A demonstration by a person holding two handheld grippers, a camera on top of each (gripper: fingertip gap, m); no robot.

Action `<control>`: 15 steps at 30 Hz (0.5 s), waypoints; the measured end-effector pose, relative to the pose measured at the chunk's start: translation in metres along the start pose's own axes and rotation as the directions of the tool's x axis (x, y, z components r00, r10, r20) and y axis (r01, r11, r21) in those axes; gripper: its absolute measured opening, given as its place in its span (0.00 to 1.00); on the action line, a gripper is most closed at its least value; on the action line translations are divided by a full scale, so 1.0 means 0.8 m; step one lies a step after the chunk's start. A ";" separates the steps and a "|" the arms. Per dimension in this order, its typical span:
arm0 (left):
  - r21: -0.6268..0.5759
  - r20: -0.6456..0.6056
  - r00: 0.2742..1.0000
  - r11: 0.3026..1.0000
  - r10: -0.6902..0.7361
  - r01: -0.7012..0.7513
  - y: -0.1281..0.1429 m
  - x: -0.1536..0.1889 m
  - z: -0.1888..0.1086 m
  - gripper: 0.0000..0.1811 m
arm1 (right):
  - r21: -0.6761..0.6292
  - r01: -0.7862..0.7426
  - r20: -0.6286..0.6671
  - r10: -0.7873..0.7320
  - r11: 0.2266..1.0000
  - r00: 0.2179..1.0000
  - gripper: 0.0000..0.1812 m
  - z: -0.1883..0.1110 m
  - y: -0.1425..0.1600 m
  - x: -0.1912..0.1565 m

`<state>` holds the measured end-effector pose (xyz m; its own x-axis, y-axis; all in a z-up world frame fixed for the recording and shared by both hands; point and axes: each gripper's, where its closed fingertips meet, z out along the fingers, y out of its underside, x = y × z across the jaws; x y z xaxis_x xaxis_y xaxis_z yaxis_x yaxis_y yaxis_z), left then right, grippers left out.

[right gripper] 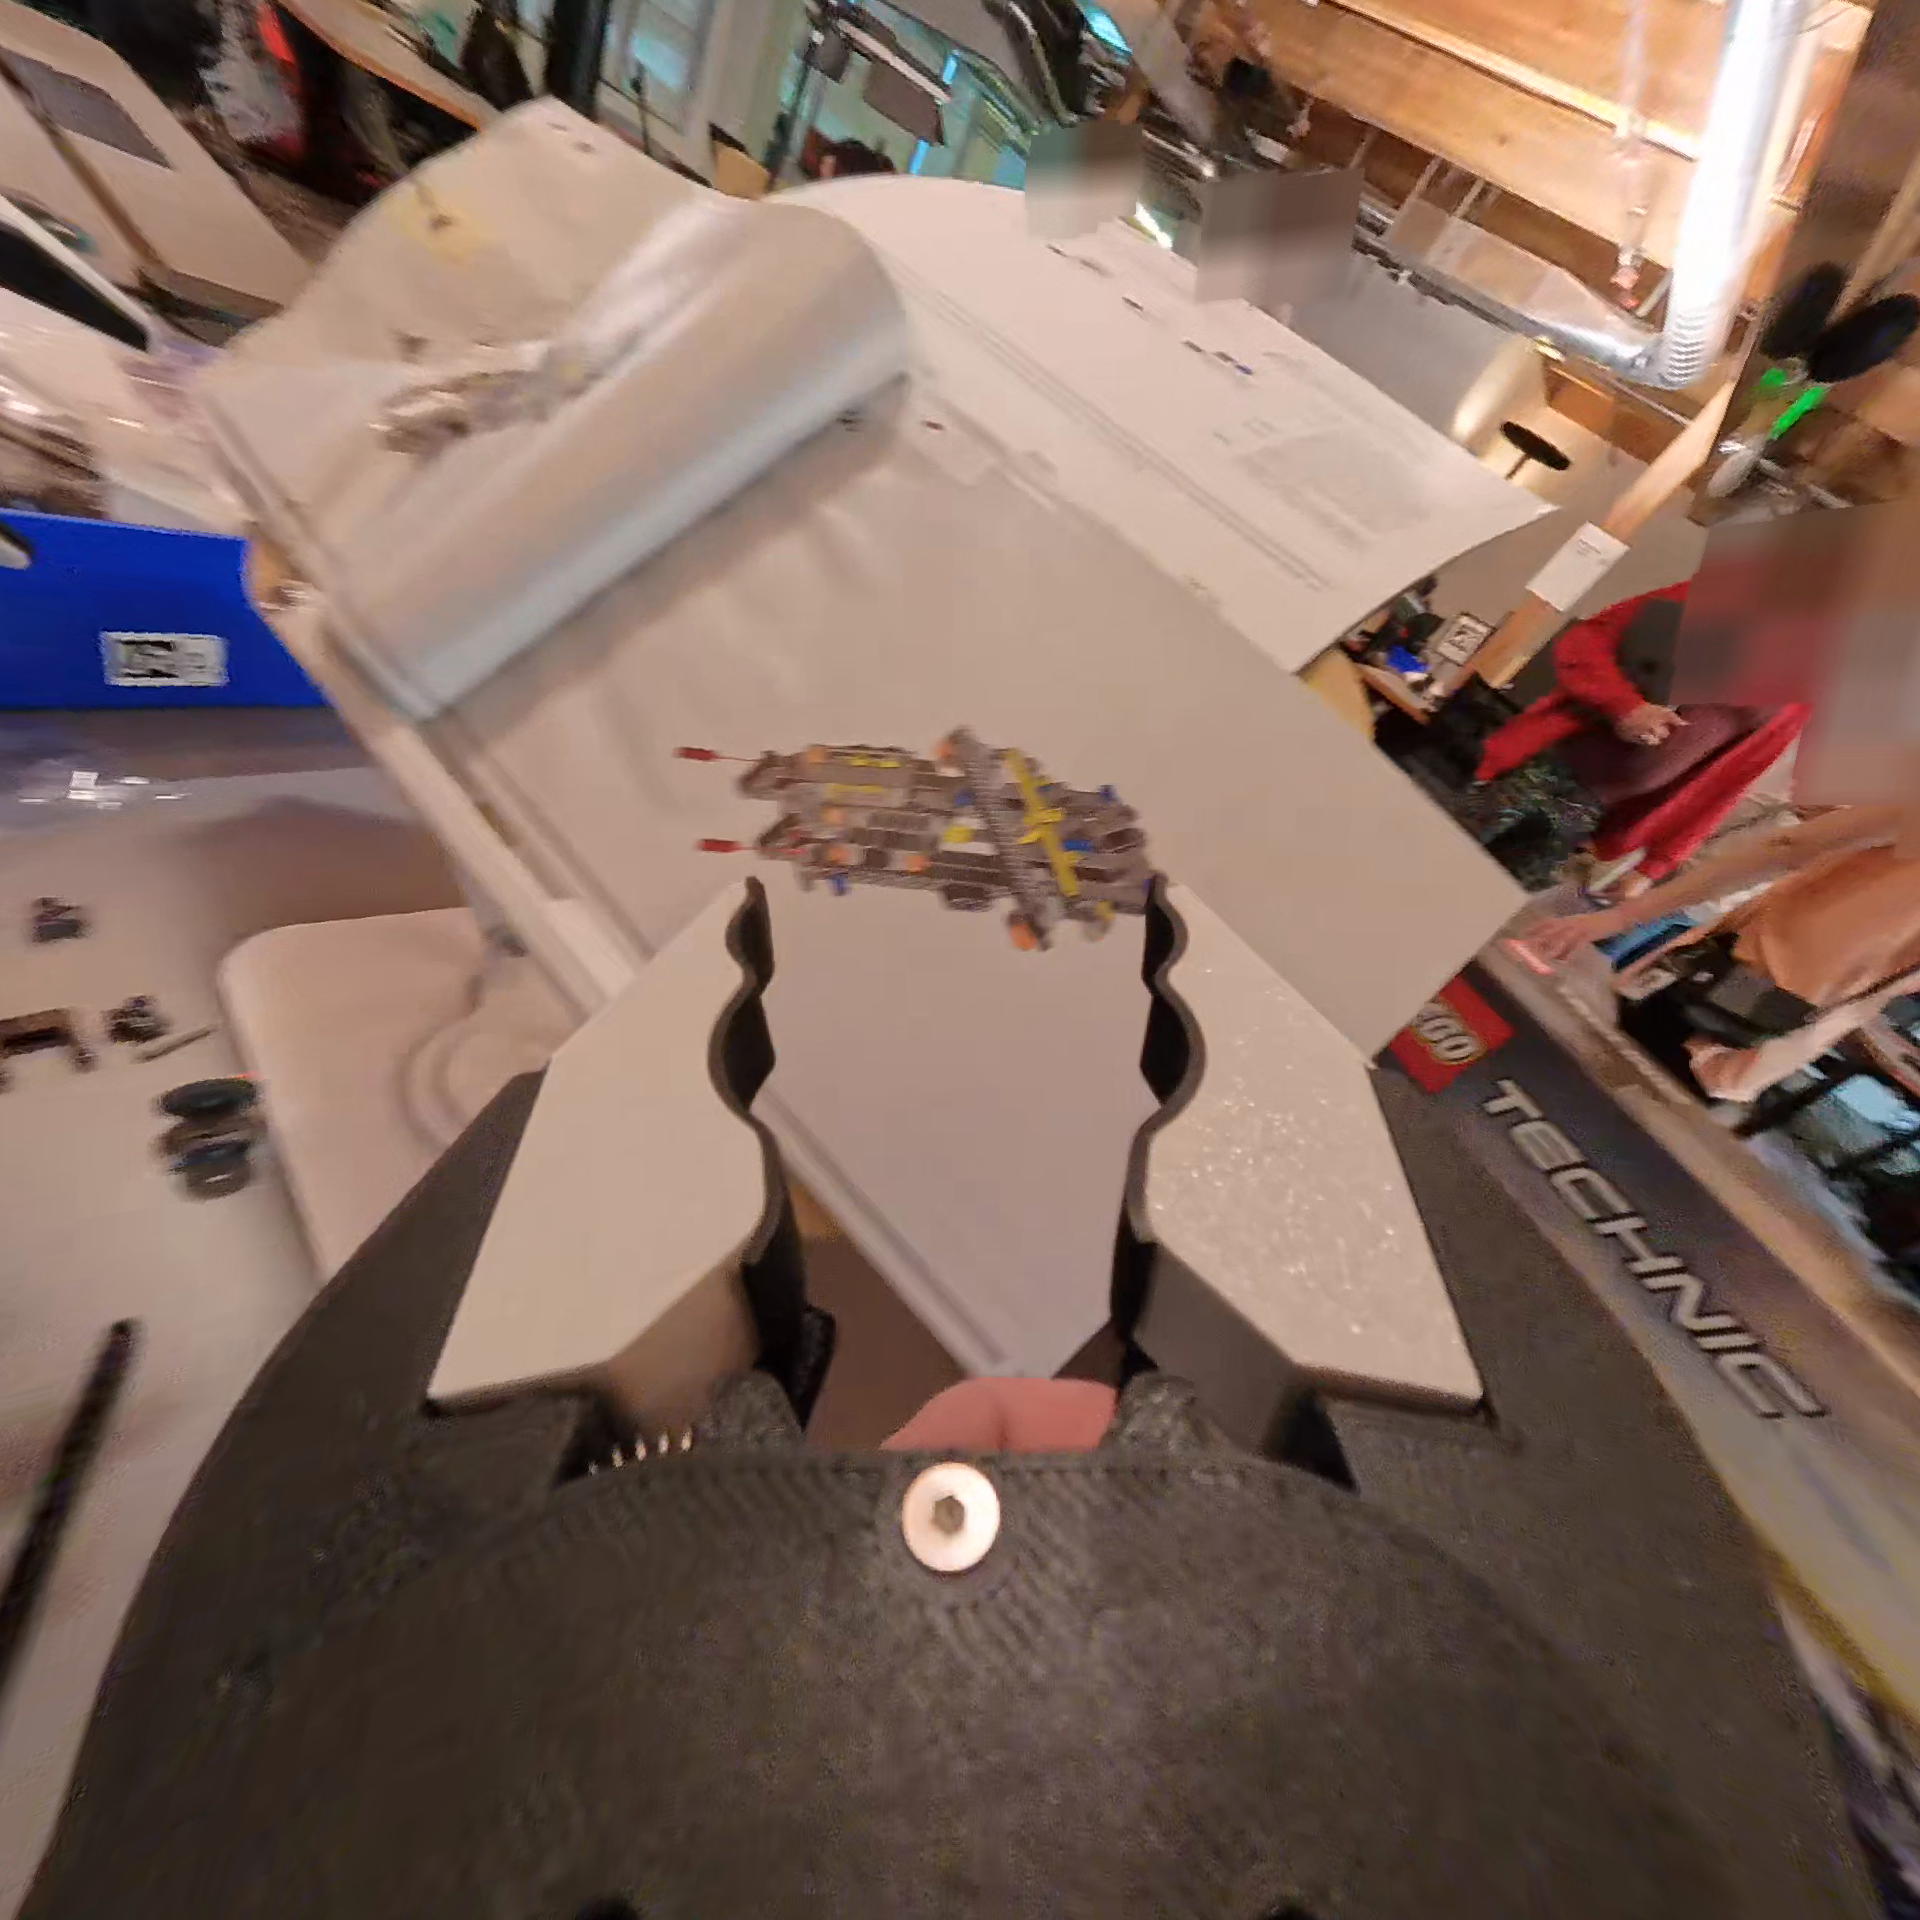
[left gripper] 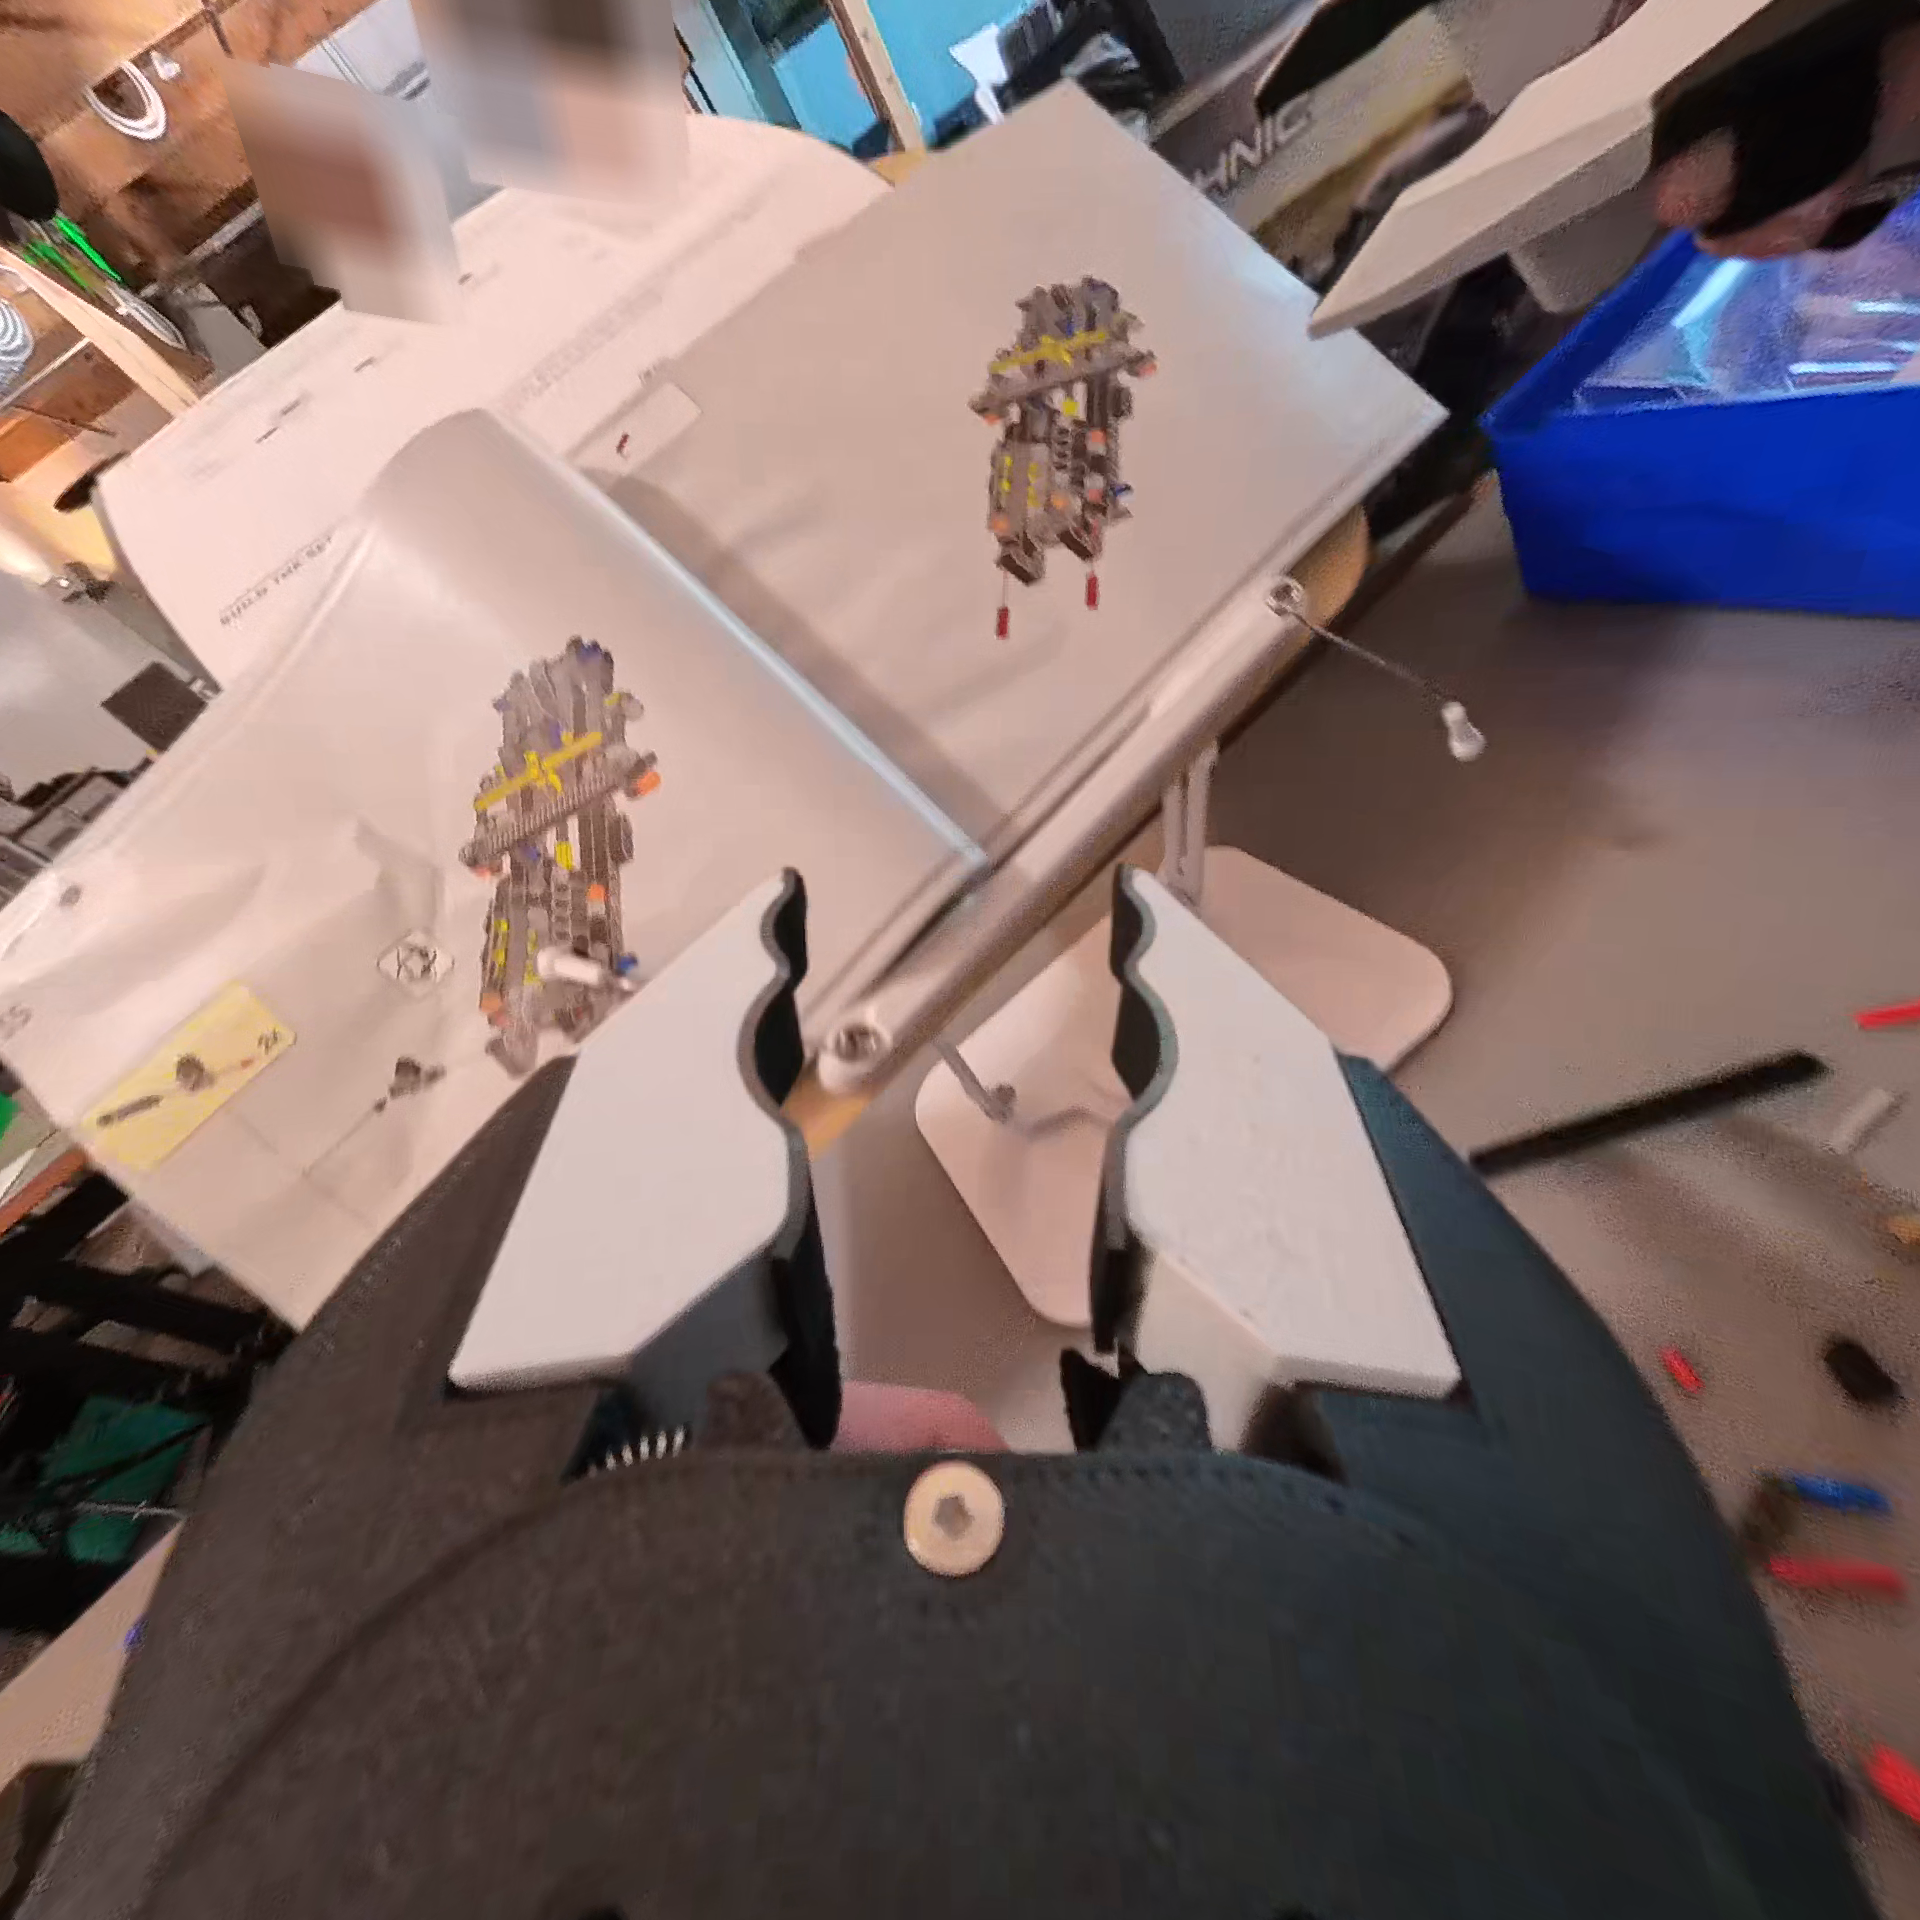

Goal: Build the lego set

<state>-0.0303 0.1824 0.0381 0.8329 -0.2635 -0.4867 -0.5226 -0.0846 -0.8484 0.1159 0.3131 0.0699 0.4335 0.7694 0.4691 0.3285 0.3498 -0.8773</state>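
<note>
The open instruction booklet (left gripper: 831, 540) rests on a white stand (left gripper: 1278, 977) and shows grey model drawings on both pages. One page (left gripper: 457, 499) curls up near the spine. My left gripper (left gripper: 958, 894) is open and empty, just in front of the booklet's lower edge. My right gripper (right gripper: 956, 894) is open and empty, hovering over the page with the model picture (right gripper: 935, 831). It also shows in the left wrist view (left gripper: 1455, 218), at the top right. Loose red, blue and black pieces (left gripper: 1829, 1538) lie on the grey table.
A blue bin (left gripper: 1704, 499) stands right of the booklet. A long black part (left gripper: 1652, 1112) lies on the table. Black wheels (right gripper: 208, 1132) and small dark parts (right gripper: 62, 1029) lie by the stand's base (right gripper: 343, 1018). The set's dark box (right gripper: 1621, 1195) lies behind. People sit beyond the table.
</note>
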 end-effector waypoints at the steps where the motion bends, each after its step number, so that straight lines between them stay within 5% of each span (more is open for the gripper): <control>1: 0.008 0.005 1.000 1.000 -0.009 0.009 -0.004 -0.006 0.013 0.31 | -0.005 0.015 -0.021 -0.015 1.000 1.000 0.40 0.008 0.000 0.012; 8: -0.033 0.054 0.996 0.997 -0.075 0.076 0.018 -0.042 0.078 0.31 | -0.064 0.038 -0.046 -0.041 0.997 0.998 0.52 0.061 0.007 0.074; 15: -0.006 0.025 0.993 0.994 -0.113 0.113 0.032 -0.041 0.087 0.31 | -0.128 0.019 0.046 -0.013 0.992 0.999 0.54 0.089 0.031 0.078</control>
<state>-0.0586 0.2556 0.0178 0.8907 -0.2281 -0.3932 -0.4264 -0.1192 -0.8967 0.0911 0.4081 0.0705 0.3901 0.7883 0.4758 0.4419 0.2930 -0.8479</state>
